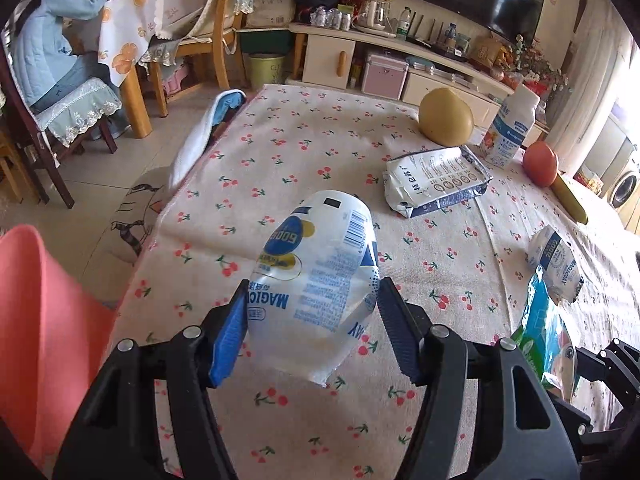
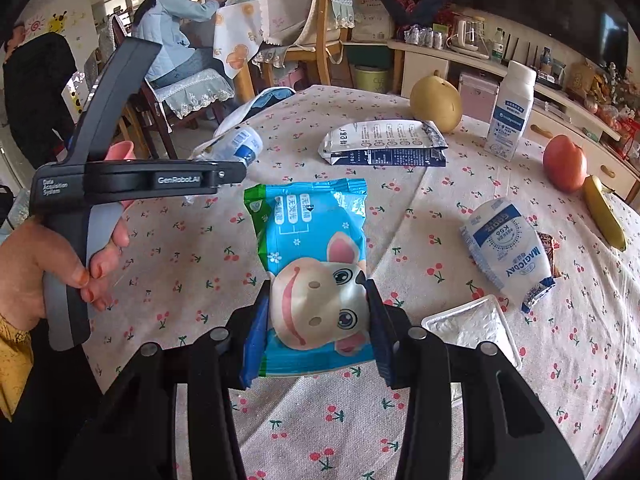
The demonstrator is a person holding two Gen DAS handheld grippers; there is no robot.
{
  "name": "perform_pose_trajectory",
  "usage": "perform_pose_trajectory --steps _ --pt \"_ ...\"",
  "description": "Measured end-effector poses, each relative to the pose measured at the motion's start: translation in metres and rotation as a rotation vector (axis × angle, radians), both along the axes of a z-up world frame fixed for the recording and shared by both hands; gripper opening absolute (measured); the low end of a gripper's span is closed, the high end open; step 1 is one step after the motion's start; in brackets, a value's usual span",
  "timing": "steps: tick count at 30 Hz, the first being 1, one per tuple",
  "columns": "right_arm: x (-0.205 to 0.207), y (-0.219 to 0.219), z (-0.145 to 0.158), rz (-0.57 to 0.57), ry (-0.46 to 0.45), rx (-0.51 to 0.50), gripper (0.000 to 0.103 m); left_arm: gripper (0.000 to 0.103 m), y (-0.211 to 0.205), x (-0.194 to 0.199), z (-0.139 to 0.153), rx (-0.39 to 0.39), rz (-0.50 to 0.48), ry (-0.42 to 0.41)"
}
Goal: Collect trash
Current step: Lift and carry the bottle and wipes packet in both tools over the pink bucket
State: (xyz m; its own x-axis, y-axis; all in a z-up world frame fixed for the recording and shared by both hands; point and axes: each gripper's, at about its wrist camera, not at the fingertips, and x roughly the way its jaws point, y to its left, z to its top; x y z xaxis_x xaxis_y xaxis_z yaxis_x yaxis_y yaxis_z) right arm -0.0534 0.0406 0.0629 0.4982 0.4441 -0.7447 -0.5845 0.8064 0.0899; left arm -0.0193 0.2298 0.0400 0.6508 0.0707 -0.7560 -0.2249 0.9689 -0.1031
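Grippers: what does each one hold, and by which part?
Left gripper: white crumpled milk pouch, near its lower end. Right gripper: blue cartoon-cow wrapper, lower half.

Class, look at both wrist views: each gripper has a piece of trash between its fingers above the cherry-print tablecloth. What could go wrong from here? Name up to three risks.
1. The left gripper pinches the clear crumpled MAGICDAY pouch near one end; the limp plastic may slip out.
2. The right gripper squeezes the blue cartoon-cow snack wrapper by one end, so it could sag or drop.
3. The orange-red round fruit and yellow banana lie near the second white MAGICDAY pouch; they may get knocked.
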Motion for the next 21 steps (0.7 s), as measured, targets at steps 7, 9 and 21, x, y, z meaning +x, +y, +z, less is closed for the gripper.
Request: perform_pose_trajectory --steps 7,9,21 --pt "-0.011 0.024 0.020 0.036 -0.030 0.025 0.045 0.064 0.036 -0.048 0.030 -0.014 0.145 -0.095" --pt "-0.015 0.035 0.025 0.059 -0.032 0.032 0.045 0.064 0.047 -0.062 0.036 -0.014 0.186 -0.113" --pt "-0.043 0.141 0.059 0.233 -0.076 0.039 0.045 0.064 0.129 -0.122 0.062 -0.050 0.437 -0.218"
